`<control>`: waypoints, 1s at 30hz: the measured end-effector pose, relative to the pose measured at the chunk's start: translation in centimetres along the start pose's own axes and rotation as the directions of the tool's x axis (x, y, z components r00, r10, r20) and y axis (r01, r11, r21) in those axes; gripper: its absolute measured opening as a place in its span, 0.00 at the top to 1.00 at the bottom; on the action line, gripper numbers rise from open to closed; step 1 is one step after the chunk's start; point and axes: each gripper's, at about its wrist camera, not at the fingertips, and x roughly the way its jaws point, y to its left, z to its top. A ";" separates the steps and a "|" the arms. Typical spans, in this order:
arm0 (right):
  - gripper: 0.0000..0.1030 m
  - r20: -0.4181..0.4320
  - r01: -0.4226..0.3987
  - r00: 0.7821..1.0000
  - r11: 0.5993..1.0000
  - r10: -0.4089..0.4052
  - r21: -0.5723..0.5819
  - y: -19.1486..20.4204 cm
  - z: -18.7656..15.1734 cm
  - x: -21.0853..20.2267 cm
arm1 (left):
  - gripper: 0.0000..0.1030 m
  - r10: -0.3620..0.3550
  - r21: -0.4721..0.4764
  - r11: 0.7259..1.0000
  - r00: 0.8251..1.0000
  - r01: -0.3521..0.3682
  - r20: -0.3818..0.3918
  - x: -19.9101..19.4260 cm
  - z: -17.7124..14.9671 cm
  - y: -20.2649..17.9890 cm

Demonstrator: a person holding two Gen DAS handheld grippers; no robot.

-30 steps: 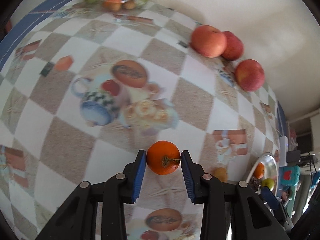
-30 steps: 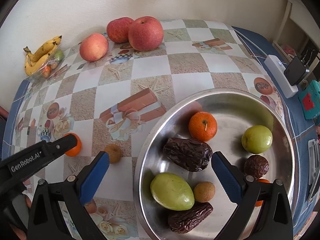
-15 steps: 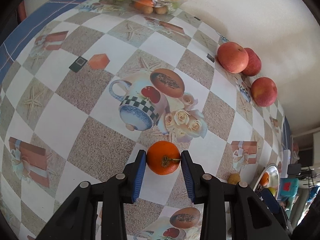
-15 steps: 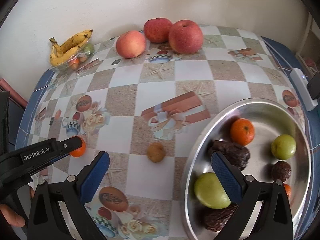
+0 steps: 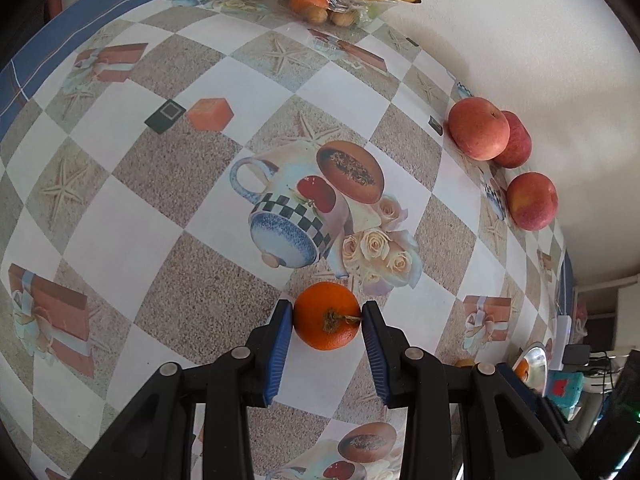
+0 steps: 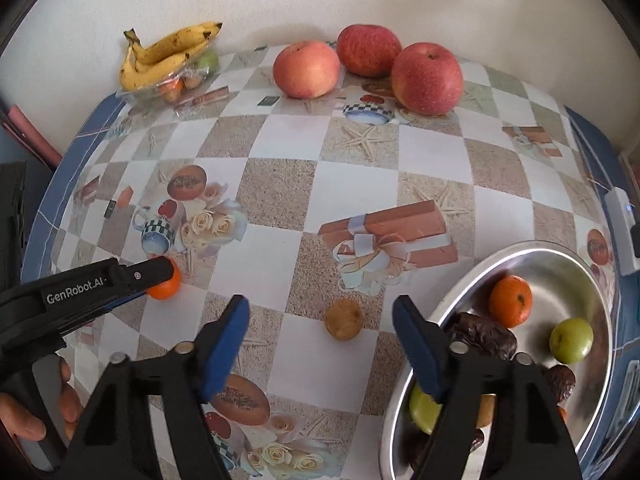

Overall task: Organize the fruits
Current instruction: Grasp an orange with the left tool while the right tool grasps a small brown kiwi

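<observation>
Left gripper (image 5: pixel 327 316) is clamped on a small orange (image 5: pixel 327 316): both blue pads press its sides, stem end facing the camera, just above the checkered tablecloth (image 5: pixel 168 208) beside the printed teacup and roses.

Right gripper (image 6: pixel 321 314) has its jaws apart with nothing between the pads; they have just been closing in from wider. A small brown round fruit (image 6: pixel 343 319) lies on the cloth just beyond the tips, roughly centred in the gap, untouched.

The steel bowl (image 6: pixel 532 249) sits to the right of that gripper, partly behind its right finger. Inside: a second orange (image 6: pixel 511 301), a green fruit (image 6: pixel 571 340), dark wrinkled dates (image 6: pixel 482 340), another green one mostly hidden by the finger.

Far side, along the wall: three red apples (image 6: pixel 427 78) and bananas (image 6: pixel 168 54) on a clear tray of small fruit at far left.

View differences:
- Right wrist shows the left gripper from the side, the held orange poking past its tip, plus the person's hand (image 6: pixel 24 420) on the handle at the near-left edge. It also shows the bowl contents.
- Left wrist shows the actual pad contact on the orange; the bowl is only a sliver at the right edge, contents unreadable.
</observation>
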 end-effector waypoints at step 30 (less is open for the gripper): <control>0.72 -0.119 0.129 0.984 0.992 -0.129 -0.006 -0.1 0.1 3.6 | 0.63 -0.010 -0.023 1.000 1.000 0.010 -0.006 -0.2 0.3 0.4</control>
